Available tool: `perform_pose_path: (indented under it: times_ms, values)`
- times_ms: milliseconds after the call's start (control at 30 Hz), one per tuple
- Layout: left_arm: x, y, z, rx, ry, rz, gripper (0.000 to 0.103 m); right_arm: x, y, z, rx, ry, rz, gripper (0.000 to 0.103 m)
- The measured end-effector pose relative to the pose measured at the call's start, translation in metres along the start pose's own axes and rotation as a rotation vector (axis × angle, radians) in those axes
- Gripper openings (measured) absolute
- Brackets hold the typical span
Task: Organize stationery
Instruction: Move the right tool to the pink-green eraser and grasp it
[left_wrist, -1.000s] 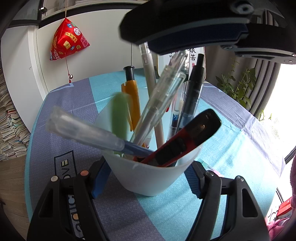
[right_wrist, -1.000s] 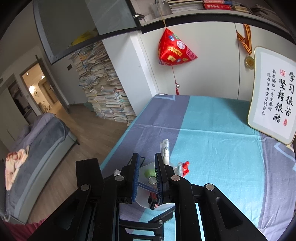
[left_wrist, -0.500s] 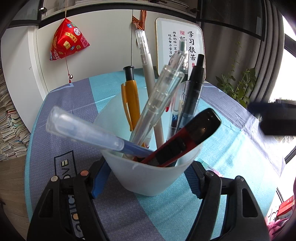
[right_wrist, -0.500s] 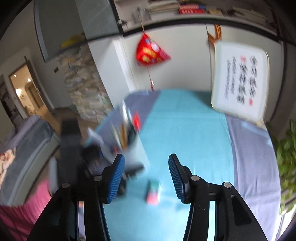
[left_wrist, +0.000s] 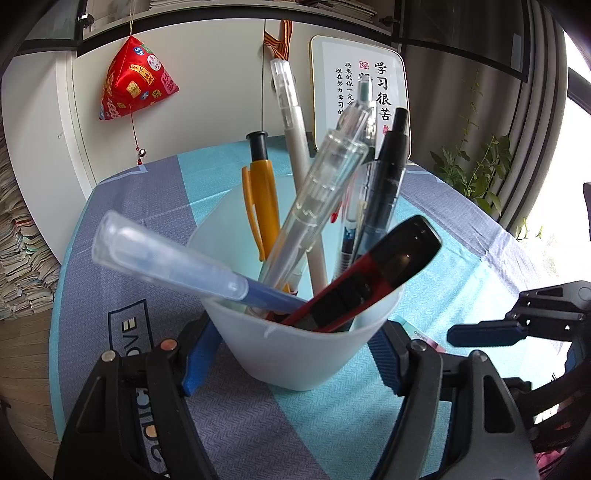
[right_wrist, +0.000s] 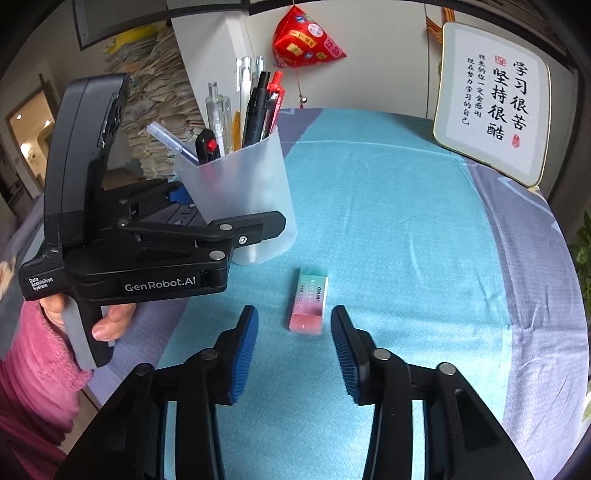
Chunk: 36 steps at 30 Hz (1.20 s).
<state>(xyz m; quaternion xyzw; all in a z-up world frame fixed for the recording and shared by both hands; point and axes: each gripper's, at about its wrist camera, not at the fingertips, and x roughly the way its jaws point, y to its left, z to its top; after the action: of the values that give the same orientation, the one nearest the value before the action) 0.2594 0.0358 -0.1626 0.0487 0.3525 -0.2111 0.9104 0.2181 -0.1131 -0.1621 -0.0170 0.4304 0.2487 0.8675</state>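
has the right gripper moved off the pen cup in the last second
Yes. The right gripper has swung right and down: the pen cup now sits upper left, and the eraser lies ahead of its open jaws.

The frosted cup (left_wrist: 303, 354) is hiding the lower ends of the pens (left_wrist: 325, 199) and of the red utility knife (left_wrist: 369, 280). The left claw (right_wrist: 221, 236) is covering the cup's near base in the right wrist view. Print on the eraser (right_wrist: 308, 299) is reading too small.

"GenRobot.AI" and "Data Acquisition System" on the left gripper (right_wrist: 236, 206) body, left of the right fingers (right_wrist: 243, 350); "deli" on eraser (right_wrist: 308, 300) between them; "学习很苦 坚持很酷" on plaque (right_wrist: 493, 101) far beyond.
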Motion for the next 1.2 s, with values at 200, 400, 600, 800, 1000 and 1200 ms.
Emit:
perform_pose_path:
  times_ms: [200, 400, 600, 800, 1000, 1200]
  values:
    - [0.0, 0.0, 0.0, 0.0, 0.0, 0.0, 0.072, 0.008, 0.0, -0.002, 0.004, 0.017, -0.024, 0.03]
    - [0.0, 0.0, 0.0, 0.0, 0.0, 0.0, 0.072, 0.007, -0.01, -0.003, 0.034, 0.016, -0.031, 0.012]
    - [0.0, 0.0, 0.0, 0.001, 0.0, 0.0, 0.072, -0.004, -0.017, -0.001, 0.041, 0.002, -0.042, 0.011]
    - [0.0, 0.0, 0.0, 0.001, 0.0, 0.0, 0.072, -0.016, -0.048, -0.003, 0.14, -0.009, -0.119, 0.012]
    - [0.0, 0.001, 0.0, 0.002, 0.0, 0.001, 0.072, -0.023, -0.04, 0.0, 0.062, -0.032, -0.093, 0.012]
    - [0.0, 0.001, 0.0, 0.002, 0.0, 0.001, 0.072, -0.003, -0.027, 0.004, -0.052, 0.023, -0.132, 0.012]
